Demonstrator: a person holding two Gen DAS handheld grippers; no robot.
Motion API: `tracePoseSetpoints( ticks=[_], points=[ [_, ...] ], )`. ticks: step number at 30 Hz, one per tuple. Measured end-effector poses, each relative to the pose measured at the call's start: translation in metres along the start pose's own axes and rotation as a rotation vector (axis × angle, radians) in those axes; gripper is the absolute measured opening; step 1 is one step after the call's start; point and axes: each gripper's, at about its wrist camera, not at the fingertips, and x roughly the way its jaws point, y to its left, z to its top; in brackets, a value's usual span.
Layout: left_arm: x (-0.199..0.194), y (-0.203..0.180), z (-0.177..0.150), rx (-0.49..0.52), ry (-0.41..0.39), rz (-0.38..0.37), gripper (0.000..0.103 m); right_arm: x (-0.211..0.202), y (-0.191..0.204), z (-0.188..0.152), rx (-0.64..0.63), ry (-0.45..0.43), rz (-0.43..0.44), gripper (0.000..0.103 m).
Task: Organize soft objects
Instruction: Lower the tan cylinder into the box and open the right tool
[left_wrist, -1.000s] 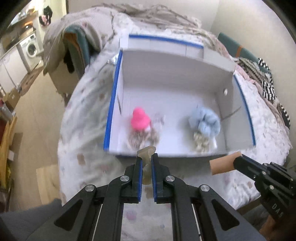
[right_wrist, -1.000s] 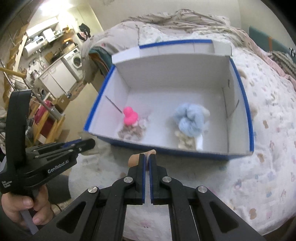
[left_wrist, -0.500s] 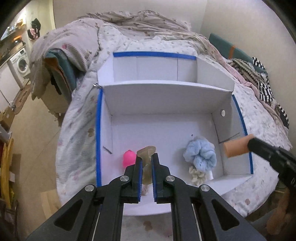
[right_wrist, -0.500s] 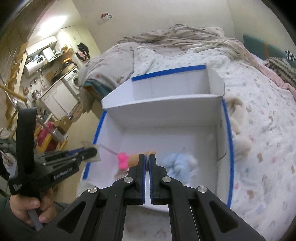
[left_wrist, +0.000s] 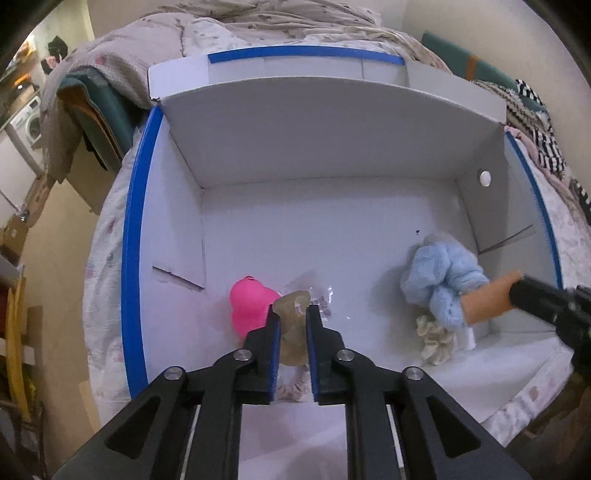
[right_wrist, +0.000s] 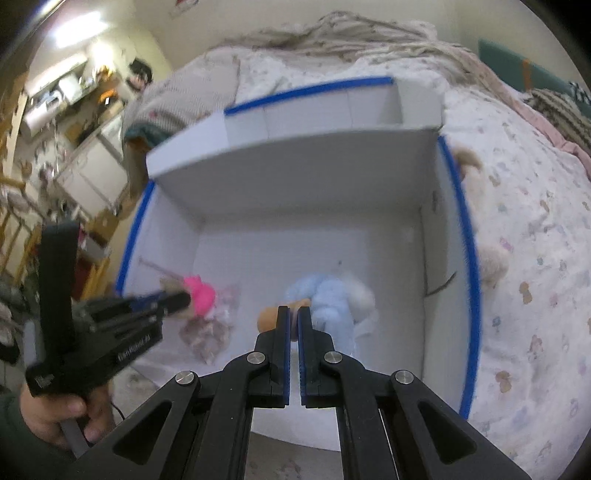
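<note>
Both grippers have advanced from outside the near wall of the white box (left_wrist: 332, 122) to above its floor, the left gripper (left_wrist: 291, 314), jaws just opening around its beige soft piece (left_wrist: 293, 332), beside the pink toy (left_wrist: 251, 306), the right gripper (right_wrist: 293, 325) at the blue plush (right_wrist: 325, 295).

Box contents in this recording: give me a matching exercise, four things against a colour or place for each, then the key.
Things:
1. fluffy scrunchie
2. rounded sponge
3. translucent beige piece
4. tan foam cylinder

Colour or place:
A. between the fingers of the left hand-held gripper
B. bright pink, on the box floor at the left
C. clamped in the right hand-held gripper
D. light blue, on the box floor near the right wall

Pairs: 1-D, 2-B, 3-A, 4-C
</note>
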Motion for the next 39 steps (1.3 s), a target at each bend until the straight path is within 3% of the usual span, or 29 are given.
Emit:
tracePoseSetpoints(
  ticks=[10,18,22,24,26,27,29,32,39],
  points=[
    [-0.005,-0.001,-0.005,-0.029,-0.029,-0.025,0.015,0.026,0.012,-0.018,-0.081,0.091,0.003,0.005],
    [-0.016,0.006,-0.009,-0.076,-0.032,-0.051,0.016,0.021,0.011,-0.018,-0.067,0.075,-0.011,0.007],
    [-0.026,0.006,-0.01,-0.082,-0.058,-0.042,0.025,0.016,0.014,-0.018,-0.076,0.055,-0.032,0.011],
    [-0.034,0.008,-0.01,-0.093,-0.081,-0.047,0.036,0.014,0.014,-0.016,-0.077,0.042,-0.033,0.017],
    [-0.042,0.008,-0.011,-0.1,-0.108,-0.039,0.051,0.011,0.014,-0.015,-0.067,0.03,-0.027,0.034],
    [-0.046,0.008,-0.012,-0.1,-0.121,-0.038,0.052,0.01,0.013,-0.015,-0.061,0.022,-0.022,0.04],
    [-0.055,0.008,-0.013,-0.089,-0.14,-0.042,0.053,0.006,0.013,-0.013,-0.057,-0.001,-0.021,0.067],
    [-0.065,0.009,-0.015,-0.09,-0.159,-0.038,0.061,-0.001,0.013,-0.012,-0.051,-0.031,-0.02,0.068],
    [-0.09,0.016,-0.028,-0.088,-0.189,-0.066,0.062,-0.027,0.012,-0.015,-0.012,-0.123,-0.005,0.072]
  ],
)
